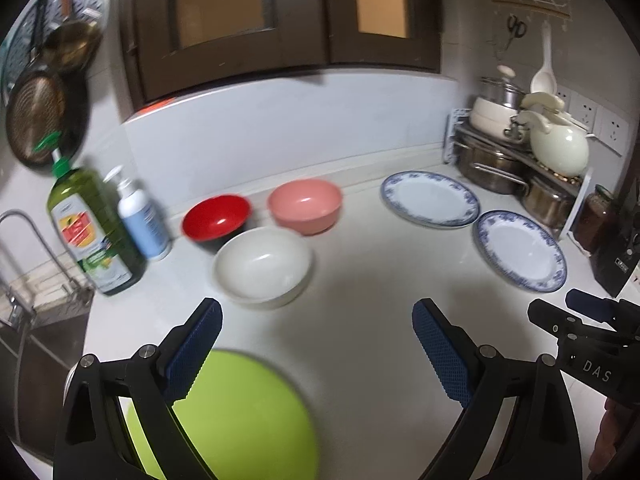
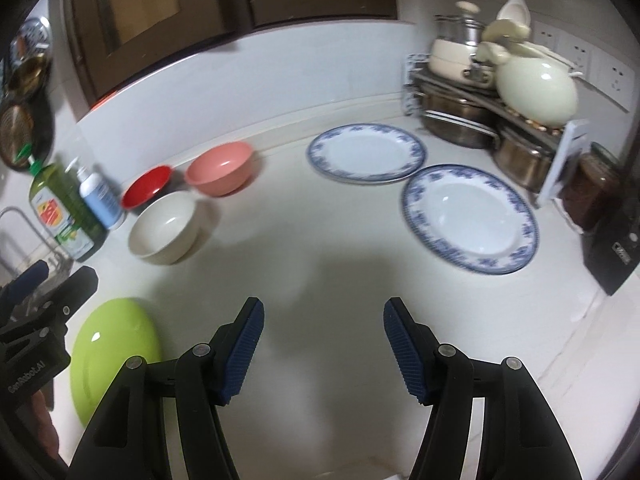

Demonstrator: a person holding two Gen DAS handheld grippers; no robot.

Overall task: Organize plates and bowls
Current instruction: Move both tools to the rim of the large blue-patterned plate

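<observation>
On the white counter (image 1: 360,280) stand a red bowl (image 1: 216,216), a pink bowl (image 1: 306,206) and a white bowl (image 1: 262,266), close together. Two blue-rimmed white plates (image 1: 430,200) (image 1: 520,250) lie to the right. A green plate (image 1: 236,416) lies right under my left gripper (image 1: 316,344), which is open and empty above the counter. In the right wrist view the bowls (image 2: 220,168) (image 2: 146,190) (image 2: 166,228), the plates (image 2: 366,154) (image 2: 470,218) and the green plate (image 2: 114,354) show. My right gripper (image 2: 322,338) is open and empty.
A green oil bottle (image 1: 94,228) and a pump bottle (image 1: 142,216) stand at the left by the sink (image 1: 36,304). A rack with steel pots (image 1: 500,164) and a cream kettle (image 1: 560,148) fills the back right corner. A dark jar (image 1: 598,216) and a black appliance (image 1: 618,256) stand at the right.
</observation>
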